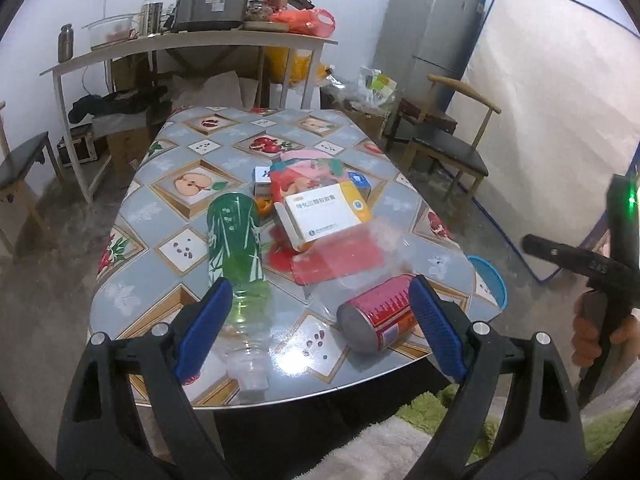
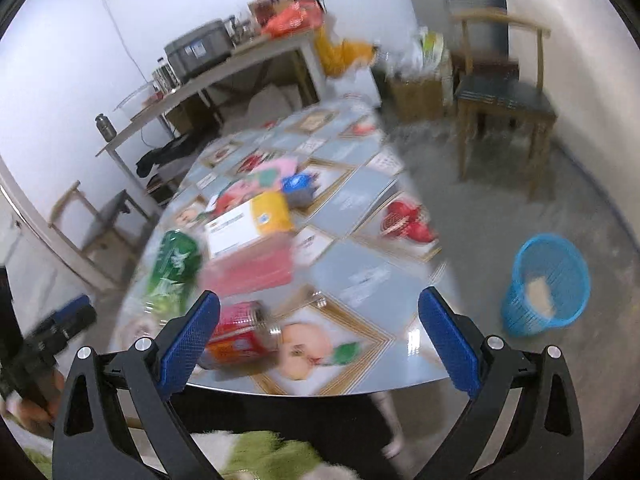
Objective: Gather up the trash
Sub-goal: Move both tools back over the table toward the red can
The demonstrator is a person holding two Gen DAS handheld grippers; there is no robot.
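Left jaws: my left gripper (image 1: 320, 324) stands wide open and empty; the blue pads press on nothing. Seen between them, lower on the bench, are the neck of the green bottle (image 1: 236, 248) and the red can (image 1: 378, 318), neither one touched.

Right jaws: my right gripper (image 2: 320, 340) is spread as wide as it goes, also empty. The red can (image 2: 240, 334) lies just beside the left pad in this view, not between the pads; the view is blurred, so I cannot tell whether anything brushes it.

Bench: the fruit-patterned bench (image 1: 160, 184) bears all the trash I can see. The green bottle lies on its side, cap end toward me; the red can lies on its side near the front edge.

Mid-bench pile: a white-and-yellow carton (image 1: 326, 210) rests on a red plastic sheet (image 1: 336, 258), with a pink wrapper (image 1: 308, 168) and small boxes behind it.

Bin: the blue basket (image 2: 546, 284) stands on the floor beside the bench's right corner, well apart from the pile. A pale item lies at its bottom; what it is I cannot tell.

Progress: judged early. One piece at most is binned; the bottle, can, carton, sheet and wrappers are all left to collect.

Next target: probably the can or the bottle, being nearest my jaws.
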